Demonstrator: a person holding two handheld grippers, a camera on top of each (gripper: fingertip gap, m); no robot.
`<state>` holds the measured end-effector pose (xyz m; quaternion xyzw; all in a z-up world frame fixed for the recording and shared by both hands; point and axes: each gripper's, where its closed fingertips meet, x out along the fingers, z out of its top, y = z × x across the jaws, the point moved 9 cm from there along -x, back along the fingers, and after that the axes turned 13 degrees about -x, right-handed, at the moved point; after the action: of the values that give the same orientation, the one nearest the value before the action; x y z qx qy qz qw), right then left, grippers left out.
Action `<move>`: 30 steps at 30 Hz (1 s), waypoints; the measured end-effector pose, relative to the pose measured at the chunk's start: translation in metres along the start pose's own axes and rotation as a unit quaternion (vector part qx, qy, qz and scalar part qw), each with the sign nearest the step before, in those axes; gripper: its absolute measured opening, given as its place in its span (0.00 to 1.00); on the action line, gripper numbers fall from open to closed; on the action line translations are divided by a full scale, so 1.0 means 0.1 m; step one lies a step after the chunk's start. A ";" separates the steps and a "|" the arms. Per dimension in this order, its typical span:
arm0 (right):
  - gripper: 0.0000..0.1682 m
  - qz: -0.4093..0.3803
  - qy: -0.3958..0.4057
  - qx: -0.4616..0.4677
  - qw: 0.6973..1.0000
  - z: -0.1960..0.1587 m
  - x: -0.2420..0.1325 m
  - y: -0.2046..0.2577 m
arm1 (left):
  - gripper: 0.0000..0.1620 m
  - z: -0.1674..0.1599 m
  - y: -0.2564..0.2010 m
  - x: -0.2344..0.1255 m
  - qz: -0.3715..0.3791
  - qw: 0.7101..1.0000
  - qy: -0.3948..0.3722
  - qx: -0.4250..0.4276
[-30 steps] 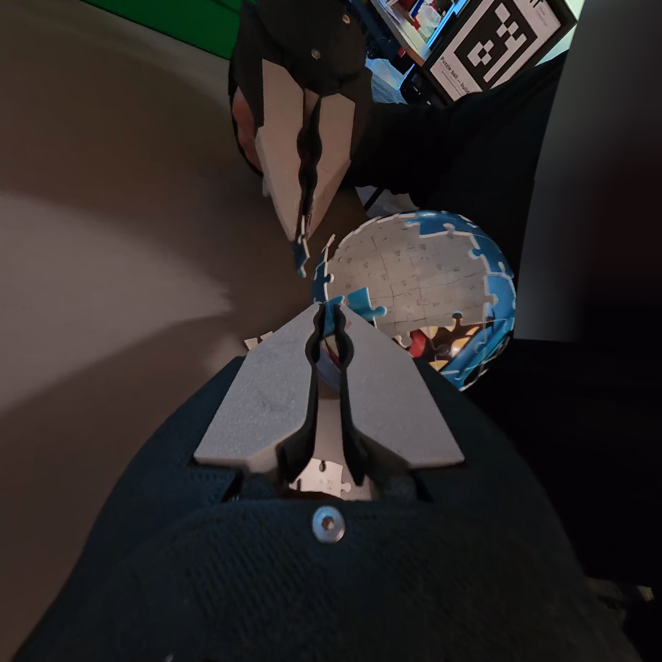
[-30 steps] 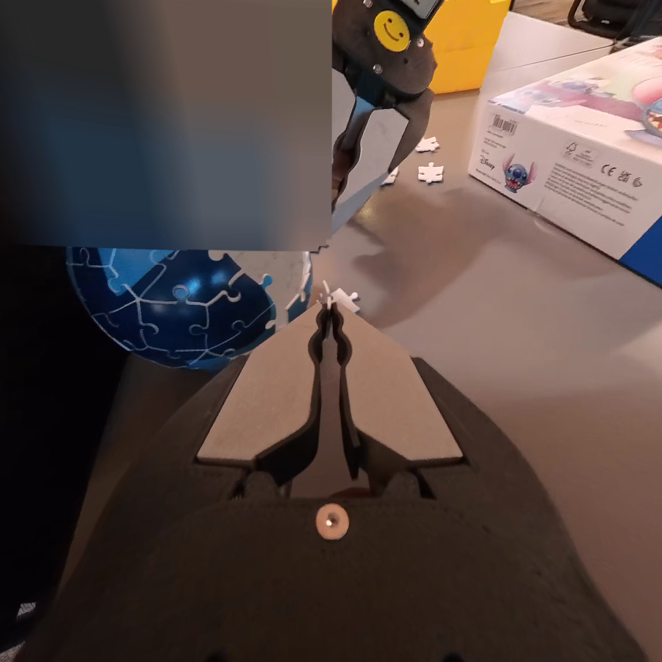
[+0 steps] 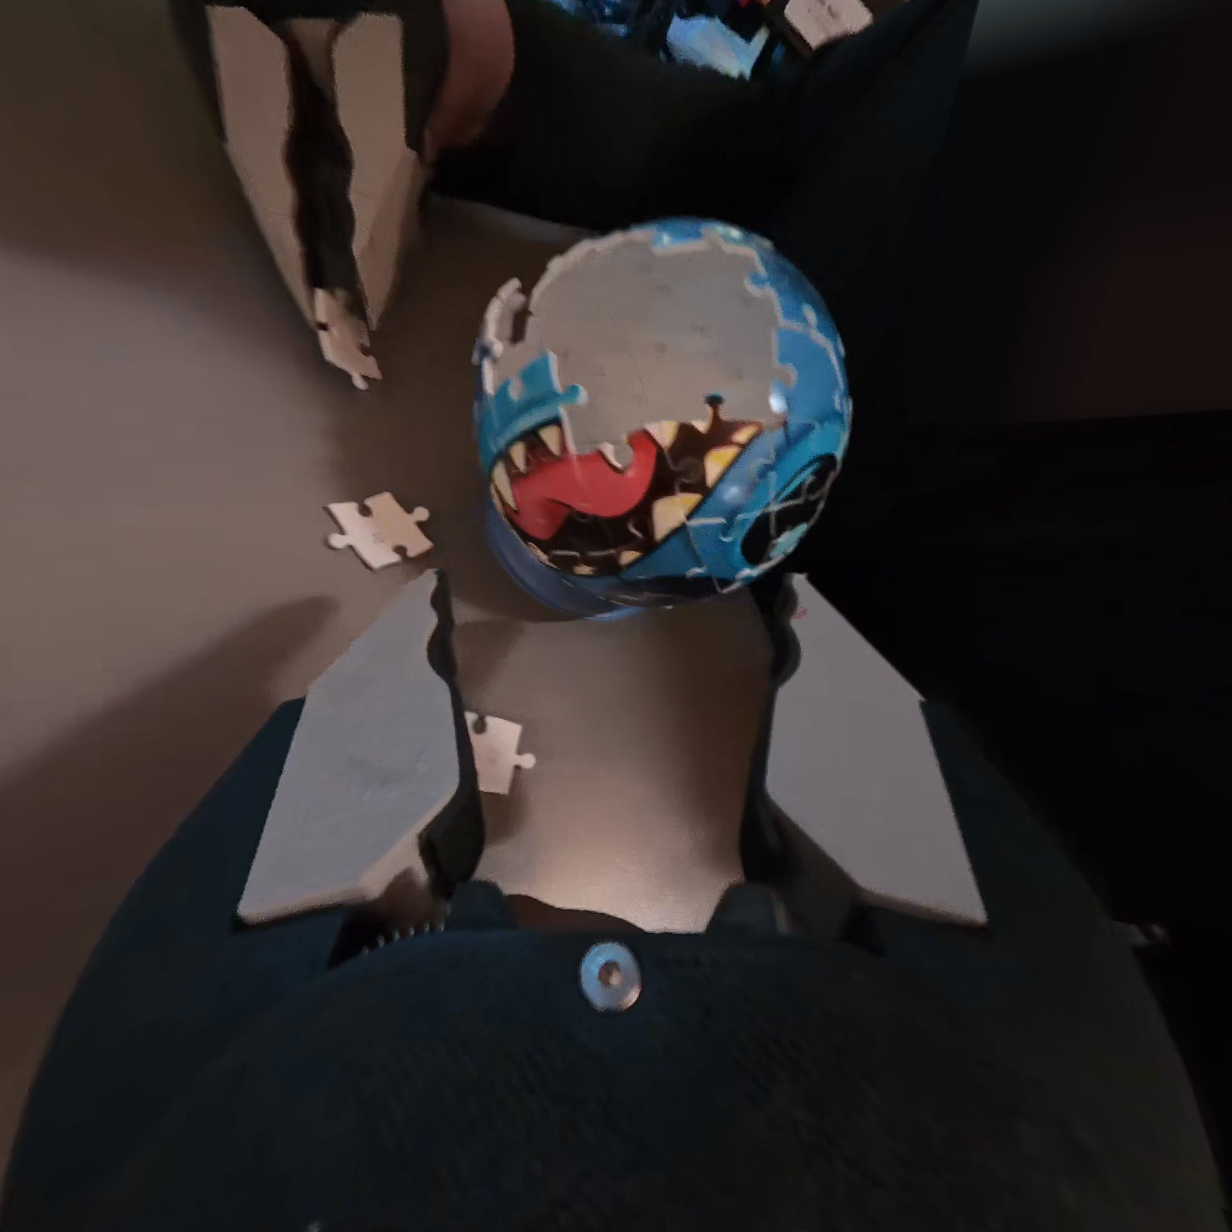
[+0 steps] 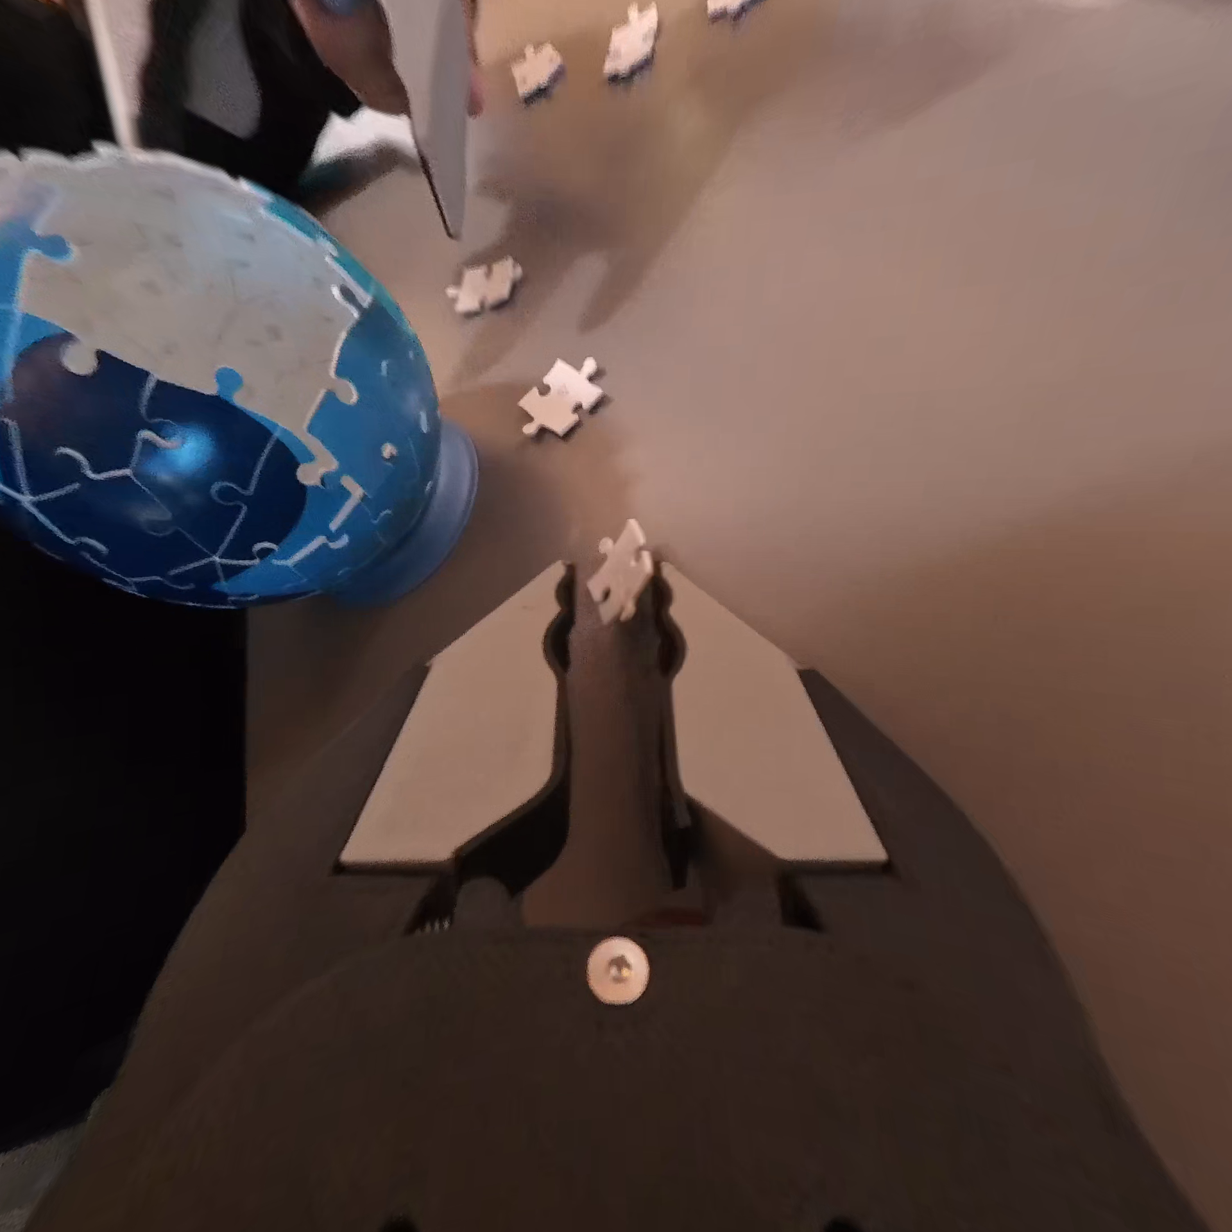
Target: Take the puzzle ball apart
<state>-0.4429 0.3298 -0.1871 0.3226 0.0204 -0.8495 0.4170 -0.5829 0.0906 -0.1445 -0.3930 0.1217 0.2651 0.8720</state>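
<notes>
Puzzle ball (image 3: 660, 427) sits just beyond the spread left hand-held gripper (image 3: 610, 593), seemingly untouched.

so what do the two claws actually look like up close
Both match: a dark, textured body with a round silver screw at its centre, and two flat pale grey wedge fingers with wavy black inner edges. See the left claw and the right claw. No cables or sleeves are visible.
</notes>
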 end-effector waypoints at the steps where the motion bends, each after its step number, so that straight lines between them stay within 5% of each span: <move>1: 0.16 -0.004 0.018 -0.002 1.000 -0.02 0.00 0.00 | 0.63 -0.05 -0.05 0.05 0.010 1.000 0.009 0.009; 5: 0.24 -0.026 0.036 0.000 0.999 -0.03 -0.14 0.11 | 0.70 -0.16 -0.19 0.24 0.052 0.998 0.023 0.020; 10: 0.47 0.102 -0.042 0.020 0.994 0.07 -0.15 0.72 | 0.69 -0.15 -0.24 0.35 0.084 0.996 -0.012 -0.008; 14: 0.47 0.148 -0.055 0.023 0.987 0.08 0.12 0.97 | 0.59 -0.17 -0.26 0.39 0.041 0.998 -0.032 -0.042; 18: 0.47 0.128 -0.046 0.010 0.991 0.11 0.23 0.96 | 0.60 -0.18 -0.31 0.39 0.066 0.996 -0.052 -0.026; 26: 0.44 0.011 -0.035 -0.177 0.984 0.28 0.22 0.94 | 0.61 -0.27 -0.49 0.33 0.241 0.954 -0.058 0.170; 30: 0.46 -0.004 -0.017 -0.201 0.980 0.25 0.27 0.96 | 0.62 -0.33 -0.58 0.30 0.226 0.953 -0.089 0.182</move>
<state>-0.3993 0.2414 -0.1595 0.2177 0.1843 -0.8350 0.4705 -0.5257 0.0445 -0.1428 -0.1651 0.1753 0.4627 0.8532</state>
